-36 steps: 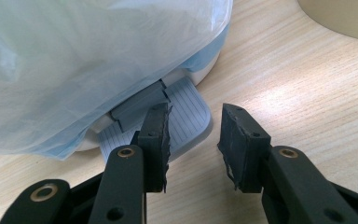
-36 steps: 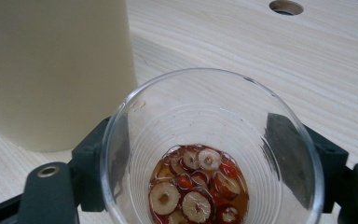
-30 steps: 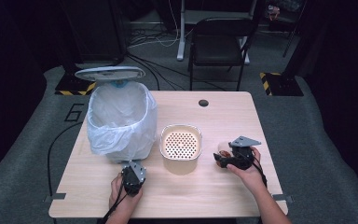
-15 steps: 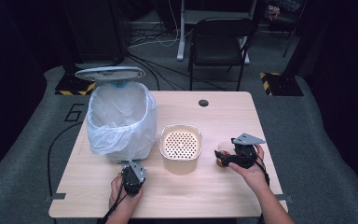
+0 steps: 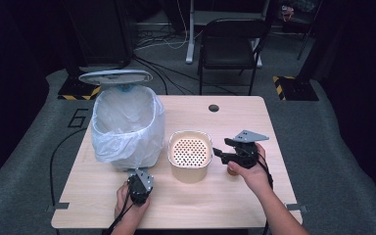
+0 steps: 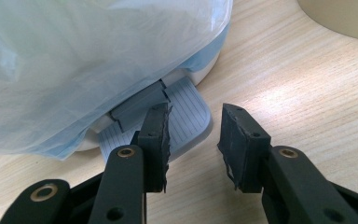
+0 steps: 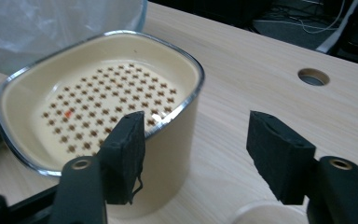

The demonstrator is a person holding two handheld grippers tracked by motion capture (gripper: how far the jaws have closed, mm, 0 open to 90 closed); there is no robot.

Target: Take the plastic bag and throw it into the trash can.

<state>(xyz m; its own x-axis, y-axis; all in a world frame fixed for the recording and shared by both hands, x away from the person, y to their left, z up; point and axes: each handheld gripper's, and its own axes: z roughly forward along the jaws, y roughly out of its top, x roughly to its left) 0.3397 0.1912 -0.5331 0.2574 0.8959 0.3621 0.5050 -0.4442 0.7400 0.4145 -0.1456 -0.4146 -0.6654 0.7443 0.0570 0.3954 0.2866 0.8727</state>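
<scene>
Beside the cream basket (image 5: 190,155) (upright, mouth up), right gripper (image 5: 222,153) gapes.

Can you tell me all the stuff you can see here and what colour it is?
bin: one, lined with a pale blue-white bag, lid up, table's left
pedal: one, light grey, at the bin's base
perforated bowl: one, cream, table's middle
table: one, light wood, with a round hole
chair: one, black, behind the table
left gripper: black, open, at the pedal
right gripper: black, open, beside the bowl
</scene>
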